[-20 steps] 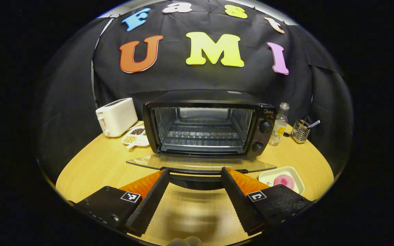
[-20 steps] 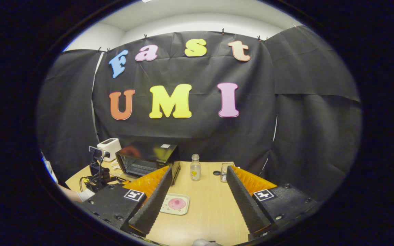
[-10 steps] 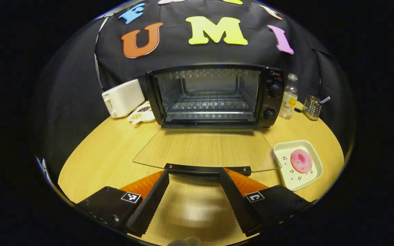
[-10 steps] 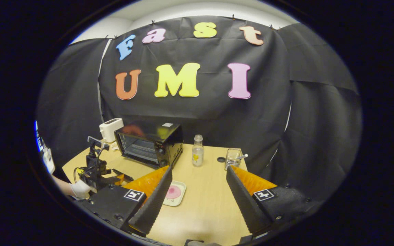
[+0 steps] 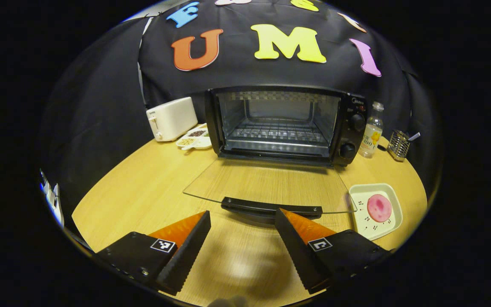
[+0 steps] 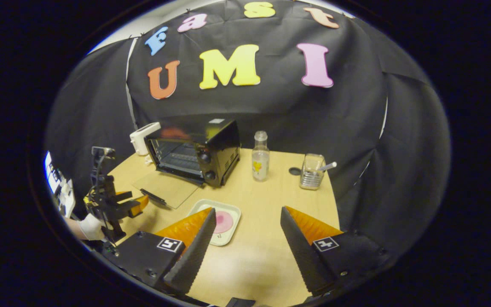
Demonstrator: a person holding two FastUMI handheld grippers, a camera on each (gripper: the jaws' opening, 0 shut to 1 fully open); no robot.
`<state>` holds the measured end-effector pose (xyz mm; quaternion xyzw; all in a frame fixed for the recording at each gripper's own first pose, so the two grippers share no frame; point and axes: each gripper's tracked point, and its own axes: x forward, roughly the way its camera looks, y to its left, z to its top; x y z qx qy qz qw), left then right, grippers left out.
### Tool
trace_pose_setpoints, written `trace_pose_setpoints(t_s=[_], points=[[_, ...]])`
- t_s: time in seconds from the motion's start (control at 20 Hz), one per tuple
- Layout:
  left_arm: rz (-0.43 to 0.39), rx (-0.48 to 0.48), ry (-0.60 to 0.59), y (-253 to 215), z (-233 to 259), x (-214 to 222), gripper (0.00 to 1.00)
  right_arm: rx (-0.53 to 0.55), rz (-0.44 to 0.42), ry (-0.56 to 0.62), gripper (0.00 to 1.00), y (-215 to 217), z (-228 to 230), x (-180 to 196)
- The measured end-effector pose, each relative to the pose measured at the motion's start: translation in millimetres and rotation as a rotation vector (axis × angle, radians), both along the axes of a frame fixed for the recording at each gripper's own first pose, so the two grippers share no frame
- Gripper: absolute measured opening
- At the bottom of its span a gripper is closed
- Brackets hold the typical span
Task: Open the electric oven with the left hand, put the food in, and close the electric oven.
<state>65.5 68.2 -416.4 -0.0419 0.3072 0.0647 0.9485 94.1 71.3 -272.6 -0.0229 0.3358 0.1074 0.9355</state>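
The electric oven (image 5: 286, 123) stands at the far side of the table (image 5: 143, 192) with its glass door (image 5: 271, 185) dropped flat and the rack inside bare. The food (image 5: 379, 207) — a round pink piece on a white tray (image 5: 362, 213) — lies to the right of the door, near the table's right edge. It looks soft and light, liable to dent or slip under a hard pinch, so the stiff tray rim is probably the safer hold (the tray is shallow, so keep it level).

The left gripper (image 5: 242, 232) hangs with its jaws wide and nothing between them, just short of the door handle (image 5: 271, 207). The right gripper (image 6: 247, 232) is likewise spread wide and empty; in the right gripper view the tray sits just beyond its left finger, apart from it, slightly left of the gap.
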Motion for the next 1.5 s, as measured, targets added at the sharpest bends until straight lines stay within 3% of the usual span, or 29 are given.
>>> trace_pose_setpoints(t_s=[0.3, 0.45, 0.5, 0.55, 0.65, 0.75, 0.85, 0.95, 1.0, 1.05, 1.1, 1.15, 1.2, 1.5], points=[[0.072, 0.022, -0.095, 20, 84, -34, 0.97, 0.085, 0.048, 0.249, 0.72, 23, -94, 19], [0.077, 0.05, -0.147, 23, 129, -52, 0.97, 0.135, 0.044, 0.358, 0.65, 33, -132, 28], [0.073, 0.062, -0.164, 21, 143, -58, 0.97, 0.149, 0.039, 0.387, 0.56, 36, -141, 33], [0.072, 0.073, -0.176, 20, 157, -65, 0.97, 0.154, 0.029, 0.411, 0.54, 36, -151, 35], [0.085, 0.077, -0.201, 15, 183, -77, 0.96, 0.171, 0.022, 0.452, 0.53, 37, -165, 40], [0.108, 0.074, -0.219, 14, 203, -90, 0.96, 0.219, 0.012, 0.502, 0.37, 42, -171, 42], [0.124, 0.076, -0.229, 15, 218, -102, 0.96, 0.211, 0.001, 0.535, 0.36, 42, -180, 45], [0.136, 0.085, -0.242, 22, 231, -109, 0.96, 0.215, -0.018, 0.57, 0.21, 43, -188, 44], [0.145, 0.09, -0.248, 27, 238, -113, 0.97, 0.238, -0.041, 0.579, 0.23, 45, -188, 46], [0.157, 0.098, -0.259, 33, 244, -118, 0.96, 0.249, -0.06, 0.604, 0.13, 47, -191, 44], [0.171, 0.101, -0.27, 41, 251, -121, 0.97, 0.257, -0.077, 0.628, 0.13, 47, -188, 46], [0.185, 0.104, -0.277, 46, 256, -125, 0.97, 0.262, -0.087, 0.653, 0.03, 47, -190, 47], [0.198, 0.109, -0.285, 54, 261, -128, 0.96, 0.275, -0.095, 0.68, 0.1, 48, -191, 48], [0.231, 0.094, -0.325, 85, 274, -137, 0.97, 0.487, -0.135, 0.751, 0.04, 44, -189, 45]])
